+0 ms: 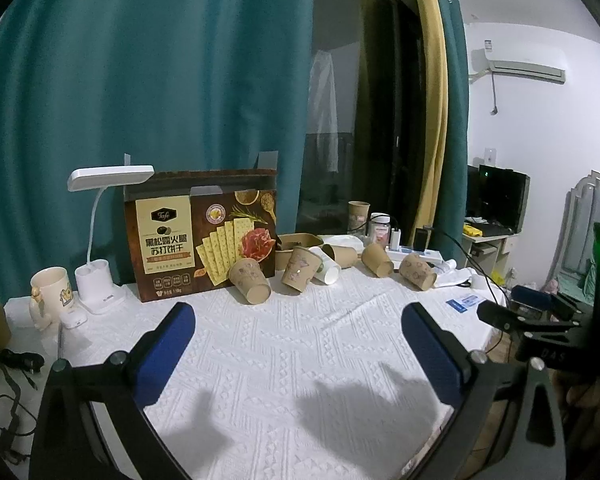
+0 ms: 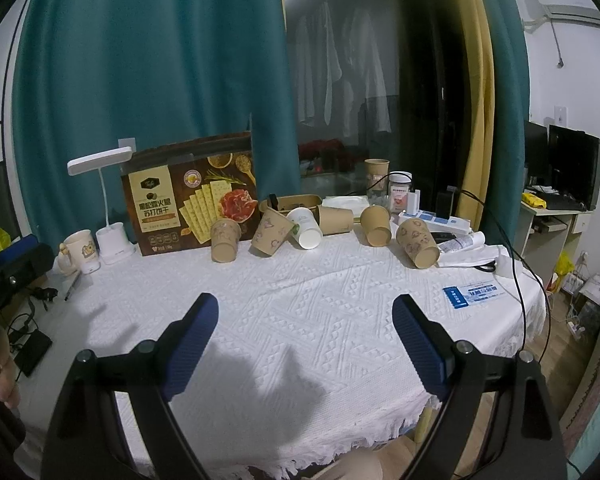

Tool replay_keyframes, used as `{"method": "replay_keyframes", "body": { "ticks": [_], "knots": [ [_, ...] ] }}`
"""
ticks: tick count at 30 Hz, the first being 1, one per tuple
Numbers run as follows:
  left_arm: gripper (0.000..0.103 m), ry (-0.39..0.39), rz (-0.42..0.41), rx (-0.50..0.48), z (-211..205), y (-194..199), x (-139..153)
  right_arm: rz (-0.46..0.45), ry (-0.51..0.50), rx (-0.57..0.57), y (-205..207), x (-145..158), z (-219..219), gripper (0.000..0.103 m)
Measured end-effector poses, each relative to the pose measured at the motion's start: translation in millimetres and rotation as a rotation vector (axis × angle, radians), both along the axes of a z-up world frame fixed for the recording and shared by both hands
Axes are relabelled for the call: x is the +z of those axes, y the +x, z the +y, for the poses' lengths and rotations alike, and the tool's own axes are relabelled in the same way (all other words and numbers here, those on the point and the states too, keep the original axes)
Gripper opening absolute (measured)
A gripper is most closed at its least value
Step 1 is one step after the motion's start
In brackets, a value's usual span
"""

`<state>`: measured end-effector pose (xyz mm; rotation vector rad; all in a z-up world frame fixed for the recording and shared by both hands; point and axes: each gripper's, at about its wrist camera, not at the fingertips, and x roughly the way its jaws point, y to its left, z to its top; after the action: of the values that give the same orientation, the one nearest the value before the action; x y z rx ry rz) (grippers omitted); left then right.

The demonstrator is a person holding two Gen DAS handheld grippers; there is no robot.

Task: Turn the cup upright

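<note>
Well ahead of both hand-held grippers, paper cups (image 2: 417, 243) lie tipped in a row across the white-clothed bench (image 2: 320, 320), before a cracker box (image 2: 190, 204); the left hand-held gripper (image 1: 298, 326) and right hand-held gripper (image 2: 305, 316) gape wide, holding nothing.

Left tongs (image 1: 298, 338): my matte black arms, ribbed blue pads (image 1: 168, 344), round silver screws at the joints.
Right tongs (image 2: 305, 330): same black frame, blue ridged pads (image 2: 192, 340), silver pivot screws.
Right unit body: black, green light glowing, "DAS" lettering.
Skin: bare fingers (image 2: 5, 384), no sleeve showing.
</note>
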<state>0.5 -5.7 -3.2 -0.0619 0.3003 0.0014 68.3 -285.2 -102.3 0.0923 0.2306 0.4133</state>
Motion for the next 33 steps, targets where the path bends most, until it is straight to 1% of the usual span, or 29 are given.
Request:
{"method": "replay_keyframes", "body": {
  "ticks": [33],
  "knots": [
    [0.103,-0.005,0.003,-0.002,-0.4,1.4,-2.3,0.007,0.001,0.0,0.6,4.4,0.0,0.087]
  ]
}}
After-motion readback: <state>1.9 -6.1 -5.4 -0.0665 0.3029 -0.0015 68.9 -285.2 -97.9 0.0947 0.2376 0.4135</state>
